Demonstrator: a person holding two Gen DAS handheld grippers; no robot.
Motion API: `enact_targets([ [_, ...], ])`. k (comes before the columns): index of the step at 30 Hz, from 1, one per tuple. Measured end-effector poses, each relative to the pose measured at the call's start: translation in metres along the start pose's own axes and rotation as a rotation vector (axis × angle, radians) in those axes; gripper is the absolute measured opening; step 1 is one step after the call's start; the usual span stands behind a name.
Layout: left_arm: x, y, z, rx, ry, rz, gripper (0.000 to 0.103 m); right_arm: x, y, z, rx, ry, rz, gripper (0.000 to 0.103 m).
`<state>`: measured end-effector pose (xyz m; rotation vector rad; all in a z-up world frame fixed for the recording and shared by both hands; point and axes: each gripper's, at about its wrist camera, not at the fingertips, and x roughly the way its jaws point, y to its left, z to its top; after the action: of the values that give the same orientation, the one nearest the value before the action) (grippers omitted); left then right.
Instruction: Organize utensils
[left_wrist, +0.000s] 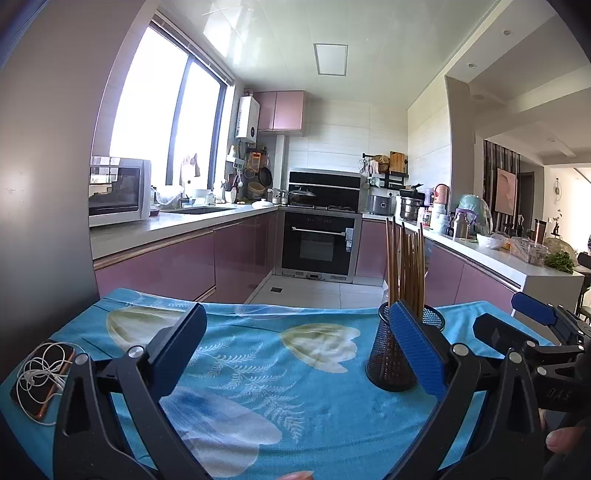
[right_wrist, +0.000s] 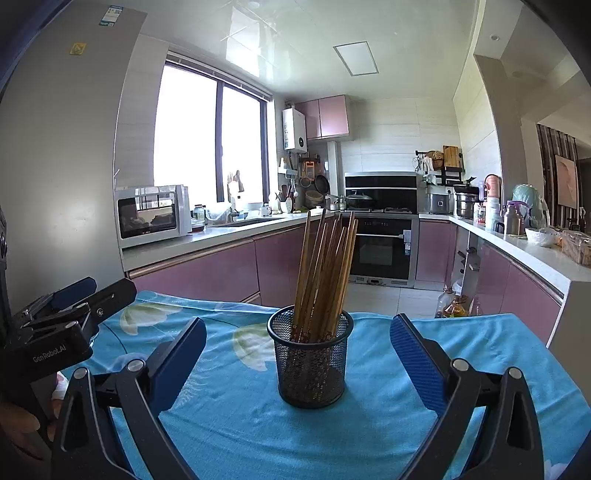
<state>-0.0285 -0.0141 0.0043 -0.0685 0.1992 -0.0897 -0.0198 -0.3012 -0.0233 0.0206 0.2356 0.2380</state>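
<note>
Chopsticks parked in the mesh cup, both grippers spread wide and holding nothing.

Sat upright on the blue flowered cloth (right_wrist: 369, 424) over the worktop: black mesh cup (right_wrist: 310, 363) with a bundle of wooden chopsticks (right_wrist: 327, 273) leaning slightly inside. Right gripper (right_wrist: 297, 352) framed the cup between its blue pads, not touching. Left gripper (left_wrist: 299, 345) hung open off to the left, cup just behind its right finger. Phone (left_wrist: 42, 376) wrapped in white earphones lay at the cloth's left edge.

Daylight blows out the window (right_wrist: 210, 136), the ceiling (right_wrist: 258, 40) glares, and fisheye edges bend darkly.
</note>
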Motion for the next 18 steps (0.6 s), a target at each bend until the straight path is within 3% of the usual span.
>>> enact_targets([
  [18, -0.0054, 0.0006, -0.0015, 0.007, -0.032, 0.022, 0.097, -0.0065, -0.001, 0.0001, 0.012, -0.046, -0.021, 0.096],
])
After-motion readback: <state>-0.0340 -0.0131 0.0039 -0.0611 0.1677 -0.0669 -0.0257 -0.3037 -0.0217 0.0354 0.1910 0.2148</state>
